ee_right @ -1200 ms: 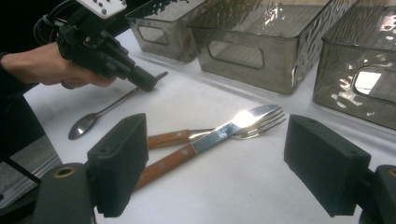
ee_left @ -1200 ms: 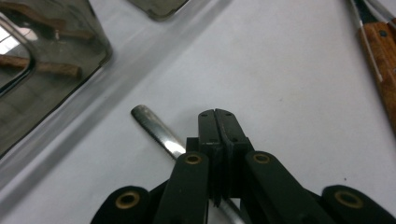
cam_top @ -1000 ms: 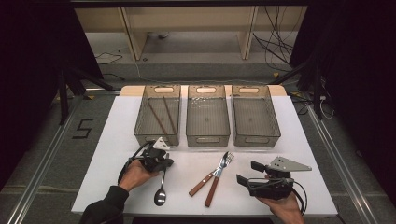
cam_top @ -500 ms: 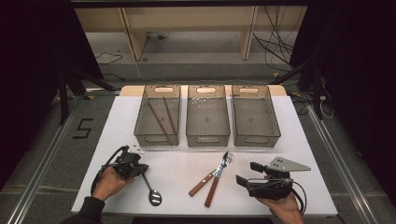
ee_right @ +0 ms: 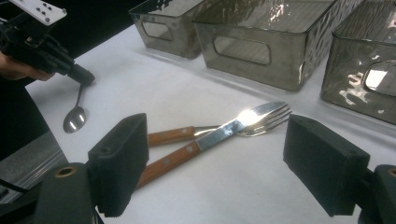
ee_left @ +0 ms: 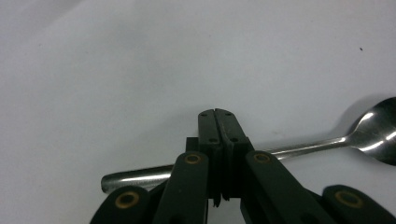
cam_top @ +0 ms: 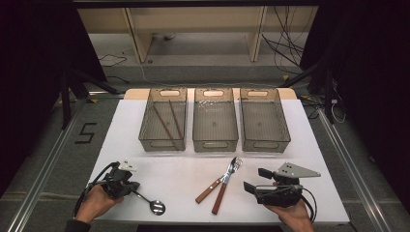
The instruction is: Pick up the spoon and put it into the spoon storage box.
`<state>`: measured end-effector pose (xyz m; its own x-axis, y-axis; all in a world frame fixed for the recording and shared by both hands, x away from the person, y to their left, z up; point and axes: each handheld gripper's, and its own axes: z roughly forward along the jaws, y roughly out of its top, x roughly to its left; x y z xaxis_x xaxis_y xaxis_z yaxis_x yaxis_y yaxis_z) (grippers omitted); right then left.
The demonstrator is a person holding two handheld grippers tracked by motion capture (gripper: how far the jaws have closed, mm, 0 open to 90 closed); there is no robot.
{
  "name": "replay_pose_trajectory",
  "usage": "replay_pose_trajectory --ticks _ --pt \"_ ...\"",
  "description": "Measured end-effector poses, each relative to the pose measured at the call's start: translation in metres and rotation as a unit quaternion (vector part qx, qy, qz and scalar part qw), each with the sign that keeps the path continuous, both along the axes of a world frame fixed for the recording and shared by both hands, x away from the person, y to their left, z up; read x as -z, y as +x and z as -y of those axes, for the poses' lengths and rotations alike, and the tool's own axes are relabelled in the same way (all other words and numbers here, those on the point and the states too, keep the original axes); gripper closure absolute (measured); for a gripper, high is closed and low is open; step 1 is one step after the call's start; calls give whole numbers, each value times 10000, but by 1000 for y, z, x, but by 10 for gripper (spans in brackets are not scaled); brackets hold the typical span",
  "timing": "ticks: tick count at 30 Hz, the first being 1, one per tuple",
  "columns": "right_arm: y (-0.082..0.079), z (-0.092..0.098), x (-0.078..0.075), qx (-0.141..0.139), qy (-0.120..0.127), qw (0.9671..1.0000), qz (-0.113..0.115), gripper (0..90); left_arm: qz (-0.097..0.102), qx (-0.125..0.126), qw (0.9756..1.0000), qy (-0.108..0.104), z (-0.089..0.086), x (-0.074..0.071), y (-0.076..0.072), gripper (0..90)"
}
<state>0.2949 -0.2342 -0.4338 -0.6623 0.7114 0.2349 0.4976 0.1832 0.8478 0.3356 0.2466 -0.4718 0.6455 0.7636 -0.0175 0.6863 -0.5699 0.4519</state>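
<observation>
We hold the spoon [ee_left: 299, 147] by its handle in the left gripper [ee_left: 217, 119], fingers clamped; it could pivot and slip. Right gripper [ee_right: 215, 154] fingers gape wide, lower frame.

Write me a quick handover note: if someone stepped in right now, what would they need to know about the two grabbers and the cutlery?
Left gripper: shut on the spoon handle, at the table's near left corner.
Right gripper: open, holding nothing, aimed at the knife and fork lying crossed mid-table.
Three bins: left bin holds two chopsticks; middle bin and right bin look empty.
Done: chopsticks binned.
Left, probably: bin the spoon, then knife and fork.
</observation>
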Motion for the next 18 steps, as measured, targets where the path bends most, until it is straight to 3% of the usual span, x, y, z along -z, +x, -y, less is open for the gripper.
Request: replay_pose_trajectory --ticks 15,18 --pt "0 -1 0 -11 7 10000 10 230 -200 167 9995 166 -5 -3 -9 888" --pt "0 -1 0 -7 15 10000 3 230 -230 291 9990 246 -4 -4 -8 866"
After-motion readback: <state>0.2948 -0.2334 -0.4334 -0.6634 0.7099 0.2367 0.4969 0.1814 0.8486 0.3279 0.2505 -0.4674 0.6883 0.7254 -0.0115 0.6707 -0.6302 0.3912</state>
